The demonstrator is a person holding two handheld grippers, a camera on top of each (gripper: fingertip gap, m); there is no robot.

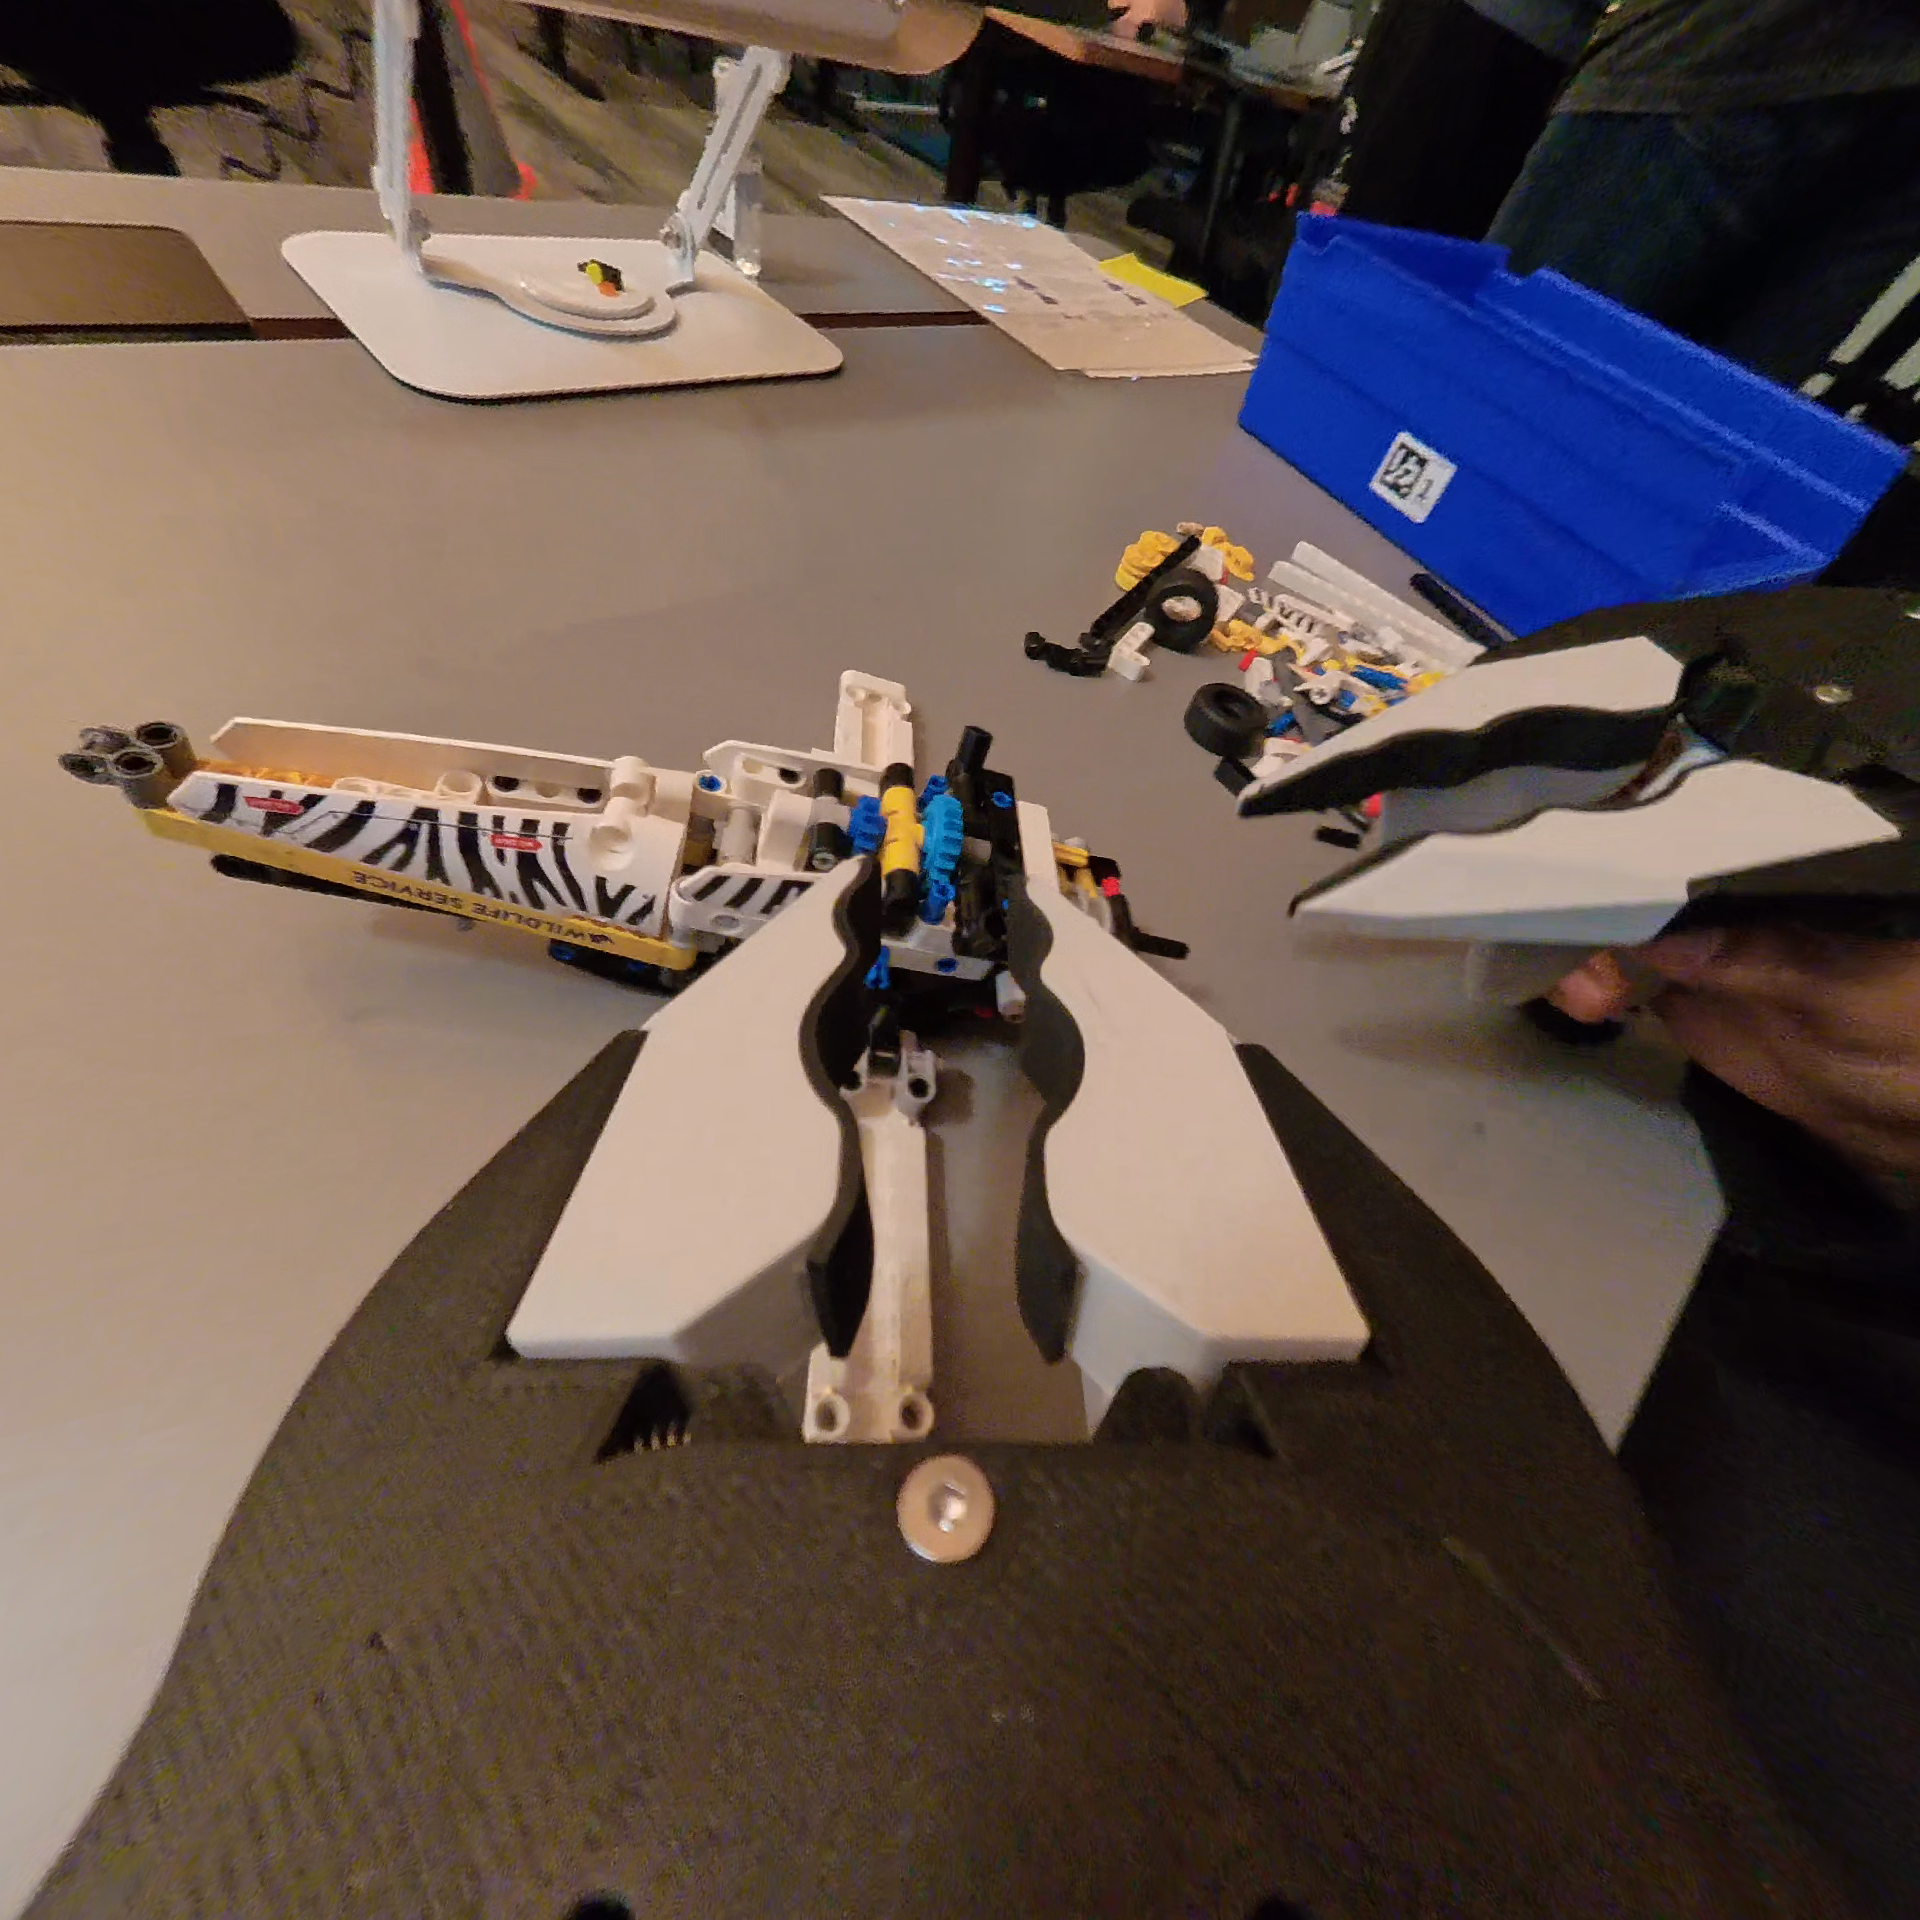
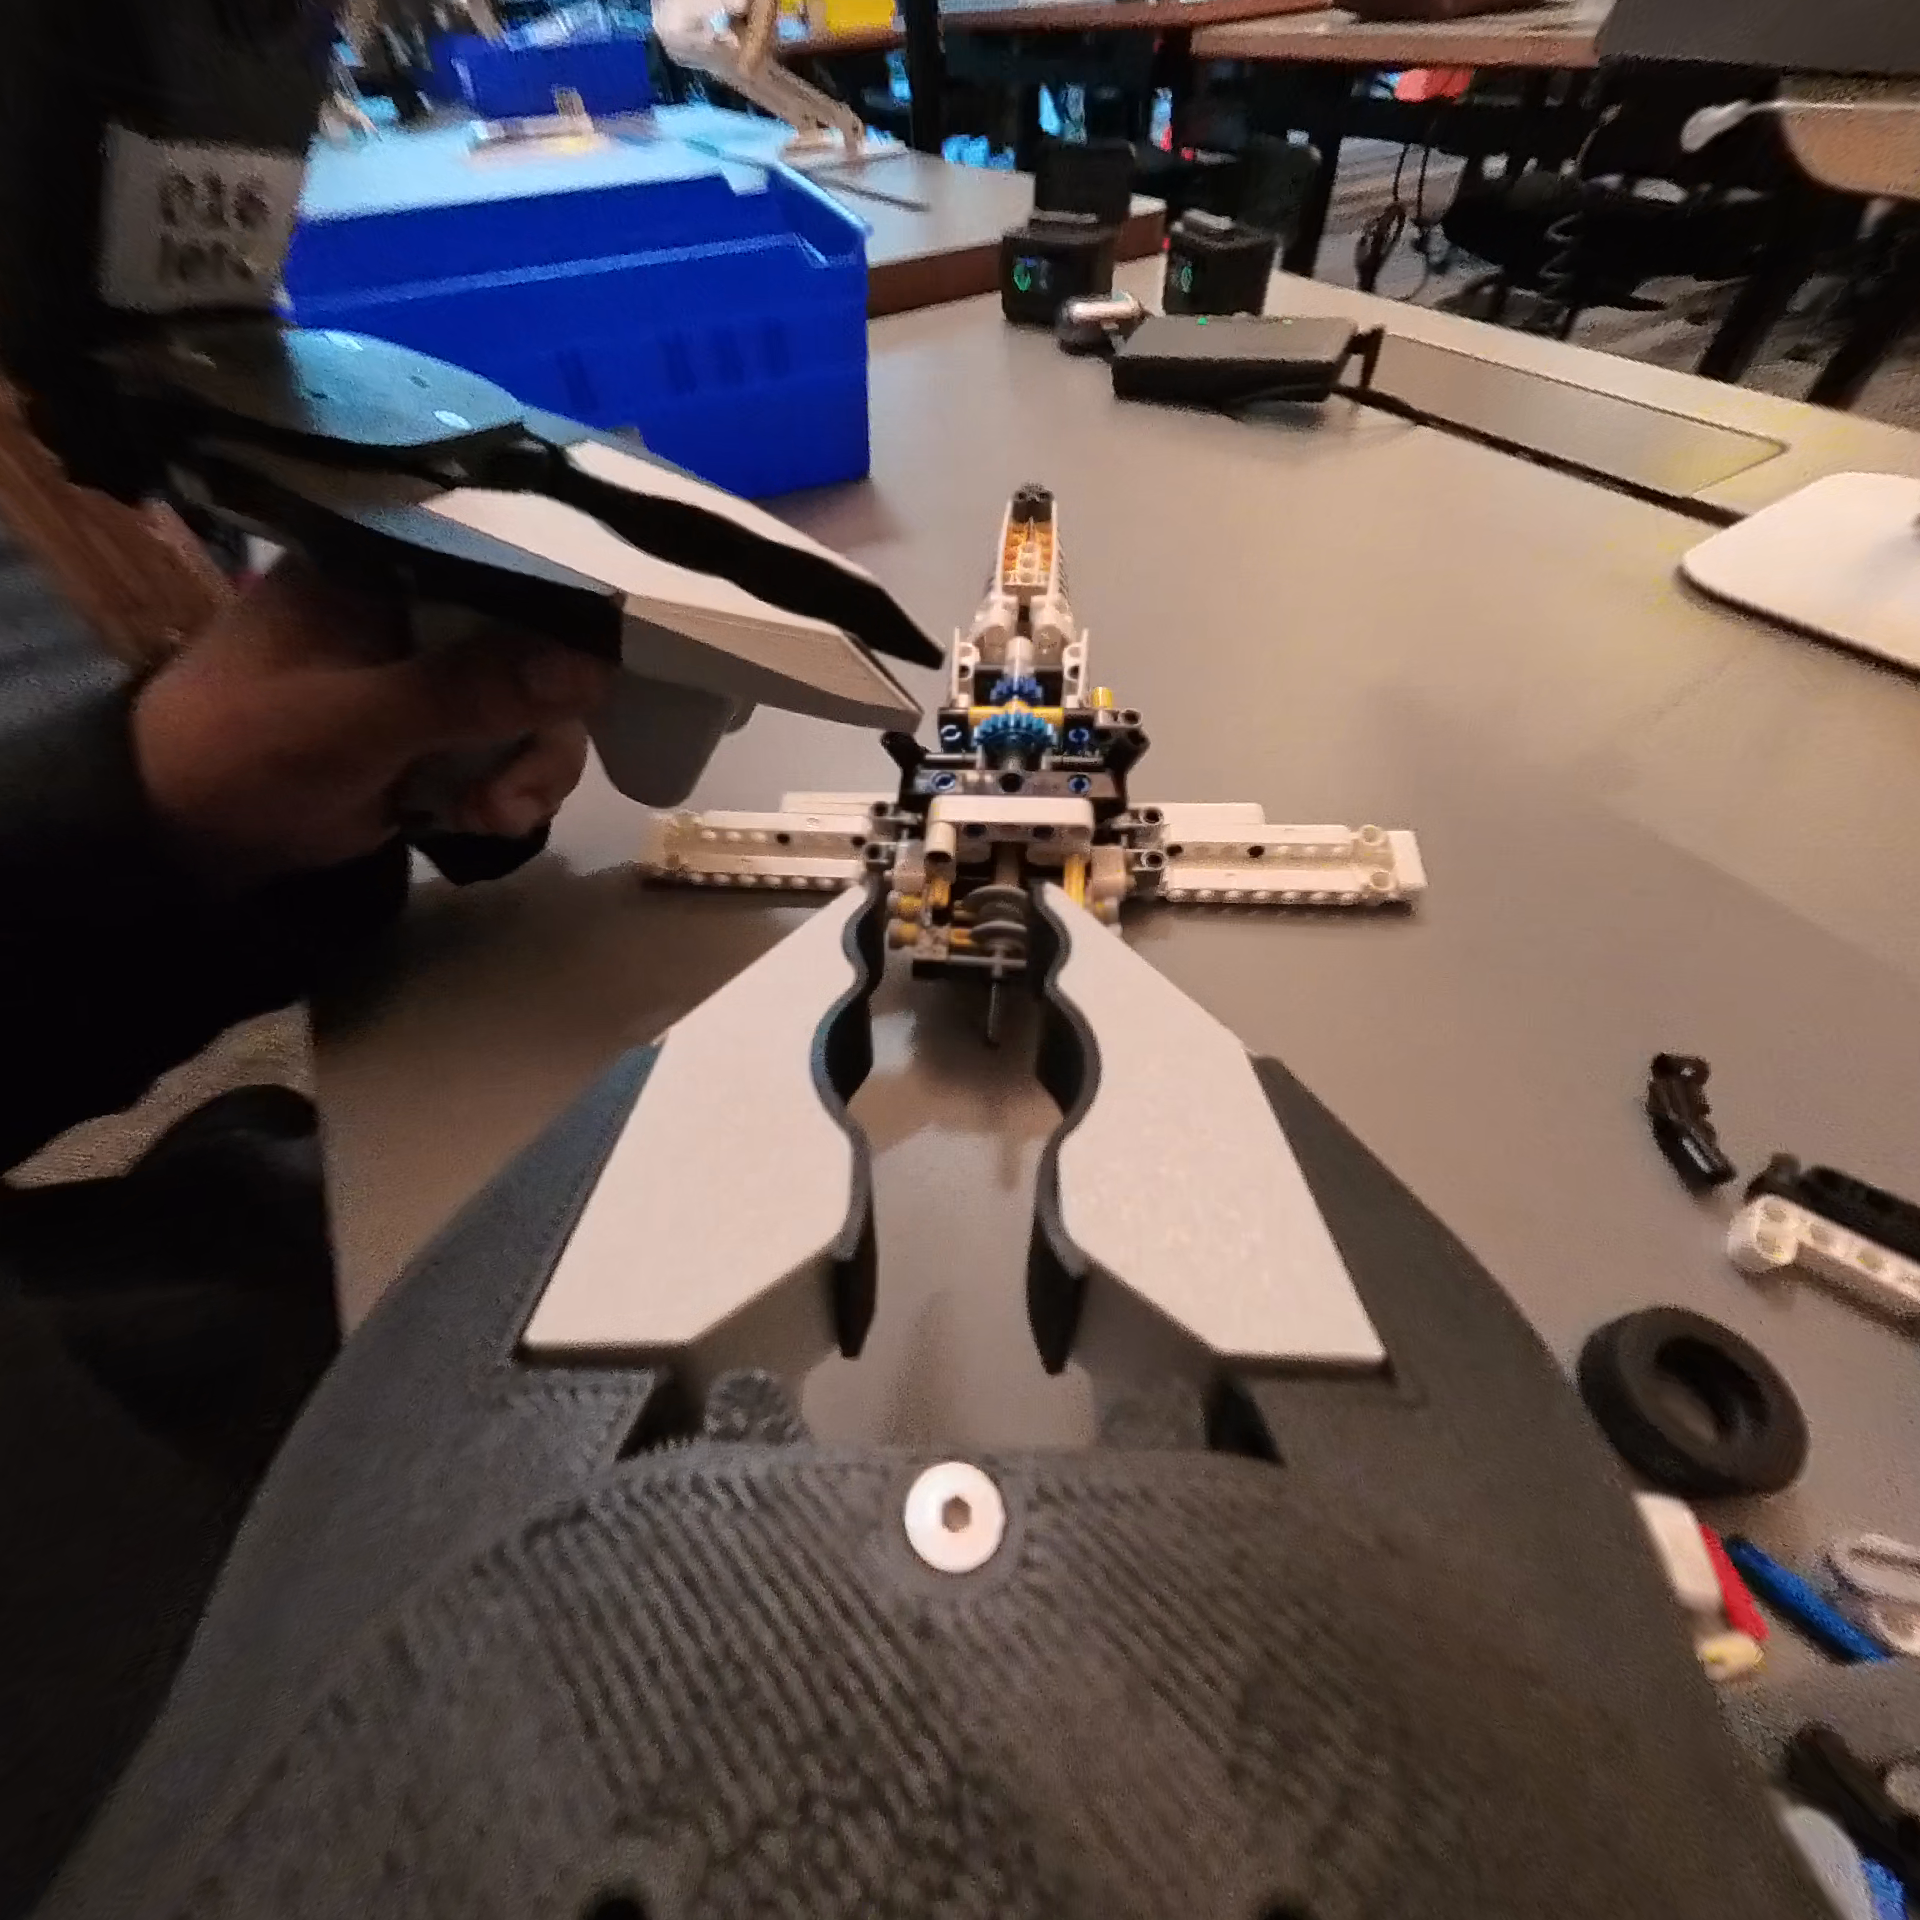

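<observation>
A brick-built plane model (image 1: 416, 831) with zebra-striped white panels and a yellow edge lies on the grey table (image 1: 520, 582). My left gripper (image 1: 940, 888) is open. Its fingertips stand on either side of the blue gear and black frame at the model's middle, without pressing on them. One white wing (image 1: 878, 1247) runs back under its fingers. In the right wrist view my left gripper (image 2: 925, 691) hovers just left of the model (image 2: 1013, 821). My right gripper (image 2: 956, 909) is open over the model's nose with its grey gear. In the left wrist view its fingers (image 1: 1268, 857) hold nothing.
A blue bin (image 1: 1538, 436) stands at the back right, with a pile of loose bricks and tyres (image 1: 1278, 644) in front of it. A white stand base (image 1: 561, 312) and a paper sheet (image 1: 1039, 281) lie farther back. A black tyre (image 2: 1694, 1413) and loose beams (image 2: 1818, 1236) lie to my right. Left tips to right tips: about 6 cm.
</observation>
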